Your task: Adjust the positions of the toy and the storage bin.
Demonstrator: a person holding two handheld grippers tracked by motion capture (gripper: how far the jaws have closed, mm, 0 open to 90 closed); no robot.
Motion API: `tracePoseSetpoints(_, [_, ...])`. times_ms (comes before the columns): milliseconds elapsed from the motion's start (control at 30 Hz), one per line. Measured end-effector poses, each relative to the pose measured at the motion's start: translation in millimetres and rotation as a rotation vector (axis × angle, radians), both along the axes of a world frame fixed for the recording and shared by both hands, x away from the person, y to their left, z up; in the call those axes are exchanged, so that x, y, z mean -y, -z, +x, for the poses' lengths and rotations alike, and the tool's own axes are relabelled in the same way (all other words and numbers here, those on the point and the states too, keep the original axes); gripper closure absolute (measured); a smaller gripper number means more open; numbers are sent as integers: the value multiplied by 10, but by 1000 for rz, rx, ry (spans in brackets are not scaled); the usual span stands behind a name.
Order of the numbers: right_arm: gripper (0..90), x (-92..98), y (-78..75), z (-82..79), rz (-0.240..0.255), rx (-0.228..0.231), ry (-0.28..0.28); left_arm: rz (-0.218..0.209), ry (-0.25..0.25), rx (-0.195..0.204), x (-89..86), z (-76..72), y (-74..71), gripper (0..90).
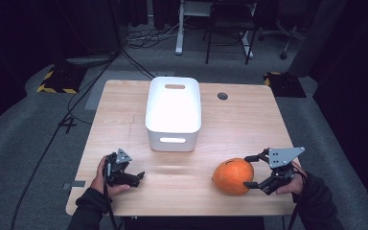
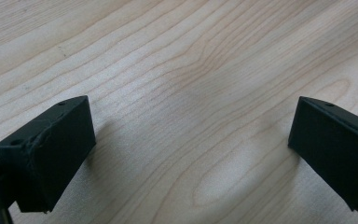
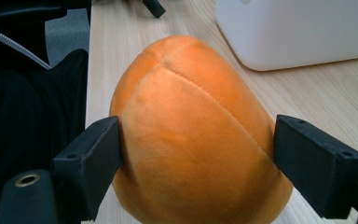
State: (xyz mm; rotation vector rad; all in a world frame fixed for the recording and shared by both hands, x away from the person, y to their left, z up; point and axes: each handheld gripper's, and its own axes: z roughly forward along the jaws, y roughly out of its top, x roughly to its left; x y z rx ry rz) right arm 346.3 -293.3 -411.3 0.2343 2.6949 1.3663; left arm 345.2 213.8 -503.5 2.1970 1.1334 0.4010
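An orange plush fruit (image 1: 232, 176) with stitched seams lies on the wooden table (image 1: 249, 124) near its front right. My right gripper (image 1: 247, 171) reaches in from the right with the plush fruit (image 3: 186, 116) between its jaws. The jaws of the right gripper (image 3: 198, 158) flank its sides without denting it, so the gripper is open. My left gripper (image 1: 135, 176) rests at the front left, held in a hand. The left gripper (image 2: 191, 149) stands wide open over bare wood with nothing between its fingers.
A white plastic bin (image 1: 173, 112) with handle slots stands at the middle back of the table, and its wall (image 3: 298, 32) rises just beyond the fruit. A small round grommet (image 1: 223, 96) sits near the far edge. Cables and chair legs lie on the floor behind.
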Motion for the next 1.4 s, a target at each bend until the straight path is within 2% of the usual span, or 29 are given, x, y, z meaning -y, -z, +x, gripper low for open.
tracePoseSetpoints(167, [159, -2, 4, -13, -10, 0, -8, -1, 0, -1, 0, 0, 0, 7])
tracePoseSetpoints(233, [152, -11, 8, -16, -23, 14, -4, 0, 0, 1, 0, 0, 0, 7])
tracePoseSetpoints(500, [145, -19, 54, 6, -21, 11, 14, 0, -3, 1, 1, -2, 0, 7])
tracePoseSetpoints(533, [145, -20, 65, 12, -18, -3, 27, -5, -1, -2, 2, 0, 3, 7])
tracePoseSetpoints(733, [153, -1, 125, 73, 7, -15, 45, -1, -2, -2, 2, -1, 1, 7])
tracePoseSetpoints(800, [222, 2, 167, 96, 26, -42, 56, -3, 1, -4, 6, 2, 2, 7])
tracePoseSetpoints(833, [222, 2, 167, 96, 26, -42, 56, -3, 0, -4, 6, 2, 2, 7])
tracePoseSetpoints(867, [336, 13, 172, 107, 9, -33, 48, -3, 0, -4, 6, 2, 2, 7])
tracePoseSetpoints(900, [336, 13, 172, 107, 9, -33, 48, -3, 1, -4, 6, 2, 2, 7])
tracePoseSetpoints(933, [379, 11, 175, 97, 18, -43, 59, -3, 0, -4, 6, 2, 2, 7])
tracePoseSetpoints(967, [445, 25, 188, 102, 24, -34, 58, -4, 0, -4, 6, 2, 2, 7])
tracePoseSetpoints(1100, [544, 107, 222, 64, 50, -24, 106, -3, 0, -4, 6, 2, 2, 7])
tracePoseSetpoints(1167, [562, 163, 222, 65, 69, -8, 158, -3, 1, -3, 6, 2, 2, 7])
tracePoseSetpoints(1200, [562, 163, 222, 65, 69, -8, 158, -1, 3, -2, 5, 2, 1, 7])
tracePoseSetpoints(1267, [563, 203, 229, 91, 96, -12, 207, -8, 9, -1, 13, -8, 2, 16])
tracePoseSetpoints(1400, [563, 220, 243, 146, 128, 20, 328, -9, 19, 0, 47, -15, 3, 16])
